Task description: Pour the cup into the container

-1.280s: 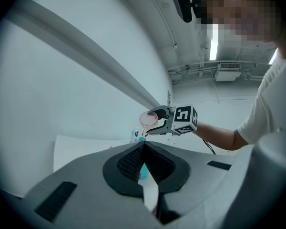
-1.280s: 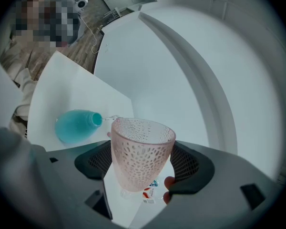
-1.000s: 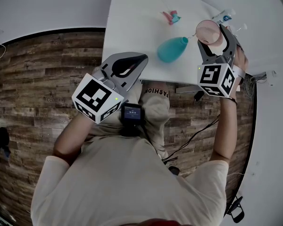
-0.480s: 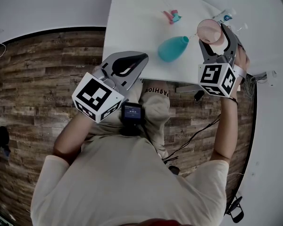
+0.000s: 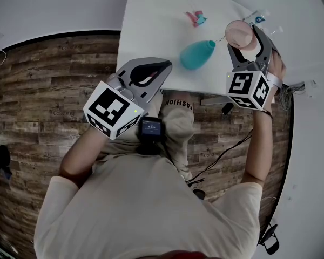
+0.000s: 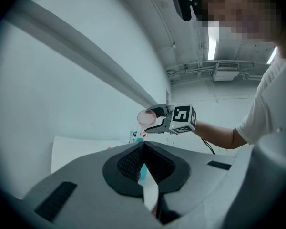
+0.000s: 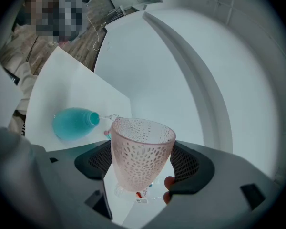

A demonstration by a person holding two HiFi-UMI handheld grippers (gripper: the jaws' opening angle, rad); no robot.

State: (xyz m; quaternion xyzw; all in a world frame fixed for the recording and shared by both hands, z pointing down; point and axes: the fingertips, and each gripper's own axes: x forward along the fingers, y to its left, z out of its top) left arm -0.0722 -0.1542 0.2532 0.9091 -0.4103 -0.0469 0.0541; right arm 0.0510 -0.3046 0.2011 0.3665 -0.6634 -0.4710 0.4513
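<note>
R gripper (image 5: pixel 242 39) (image 7: pixel 143 162) is clamped on the pink dimpled cup (image 5: pixel 238 34) (image 7: pixel 142 151), one pad on each side of the bowl, w/ a fingertip showing just under the right-hand pad in the right gripper view. Head view looks straight into the cup's round mouth. Cup sits at approx 2 o'clock of the teal container (image 5: pixel 197 55) (image 7: pixel 75 123), near it but apart; the container's narrow neck points toward the cup. Container rests on the white table (image 5: pixel 151 31).

Vs 1 s ago: barely any change. Cup is still in the same grip, a touch further toward 12 o'clock in head view. Container hasn't moved. L gripper (image 5: pixel 164 68) (image 6: pixel 143 145) has crept slightly toward 1 o'clock, still over the table's near edge; its jaw tips are together w/ nothing between them.

Small pink & teal bits (image 5: pixel 195 19) lie at 12 o'clock of the container, and a small tube (image 5: pixel 257 19) at 1 o'clock of the cup, both as before. Left gripper view catches the cup (image 6: pixel 145 117) held up at the far gripper's tip
</note>
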